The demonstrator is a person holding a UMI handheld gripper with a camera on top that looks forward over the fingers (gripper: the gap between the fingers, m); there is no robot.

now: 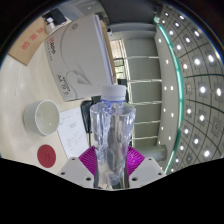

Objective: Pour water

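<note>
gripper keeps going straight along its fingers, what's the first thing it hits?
Nothing new: the clear water bottle already sits between the fingers, which appear shut on it. Beyond the gripper the view shows only ceiling lights far off; depth unclear.

A clear plastic water bottle with a white cap (111, 135) stands upright between the gripper (110, 160) fingers, both pads pressing on it. Left of it sits a white round container (43, 116), with a red disc (47, 155) nearer. A grey box (85, 55) lies far behind.
</note>
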